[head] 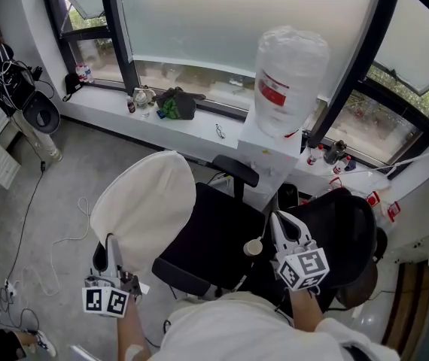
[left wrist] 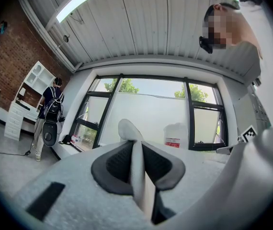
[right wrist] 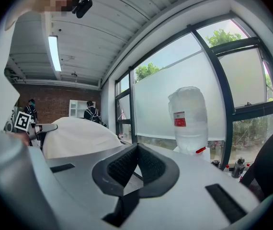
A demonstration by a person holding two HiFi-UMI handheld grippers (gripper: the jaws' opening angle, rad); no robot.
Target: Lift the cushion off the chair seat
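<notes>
Left claw (head: 112, 243) pinched narrow on the white cushion's (head: 143, 201) edge. Cushion is raised at the left side of the black chair seat (head: 214, 239). Right claw (head: 276, 220) closed, empty. Advice: hold the pinch firm, since the thin edge could slip. Lift up and leftward, clear of the seat.

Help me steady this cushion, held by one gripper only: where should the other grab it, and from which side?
Probably the thin rim on its chair-facing side. The cushion is a flat, rounded pad pinched at its near edge by the left gripper; only the rim fits between jaws. The right gripper, shut and empty, could open and come across the seat.
</notes>
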